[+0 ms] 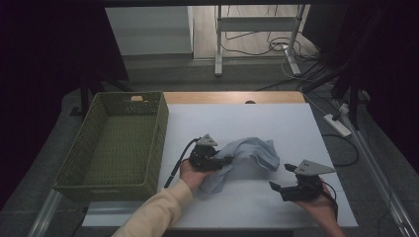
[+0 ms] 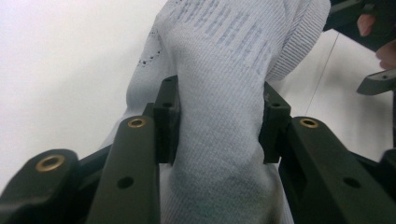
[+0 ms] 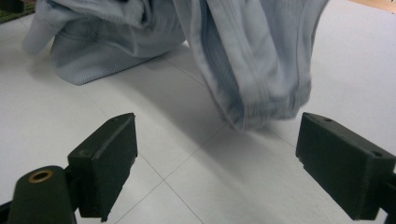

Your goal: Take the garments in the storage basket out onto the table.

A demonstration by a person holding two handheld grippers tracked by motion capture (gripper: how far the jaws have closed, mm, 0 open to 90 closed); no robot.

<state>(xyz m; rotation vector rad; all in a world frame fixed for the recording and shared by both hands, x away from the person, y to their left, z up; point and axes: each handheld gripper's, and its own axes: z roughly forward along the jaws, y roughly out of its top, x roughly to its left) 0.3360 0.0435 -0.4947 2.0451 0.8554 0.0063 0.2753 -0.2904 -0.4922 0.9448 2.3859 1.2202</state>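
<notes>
My left gripper [image 1: 223,160] pinches the pale blue cloth [image 1: 247,153] mid-table; my right gripper [image 1: 281,178] waits open just beside it. The thick bunched fold could slip out when I lift toward the basket [image 1: 148,143].

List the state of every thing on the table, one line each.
Cloth: crumpled, one end gripped, part lifted off the table.
Basket: upright, nothing visible inside.
Left gripper: shut on the cloth.
Right gripper: open, nothing between its pads, near the cloth's hanging fold.
</notes>
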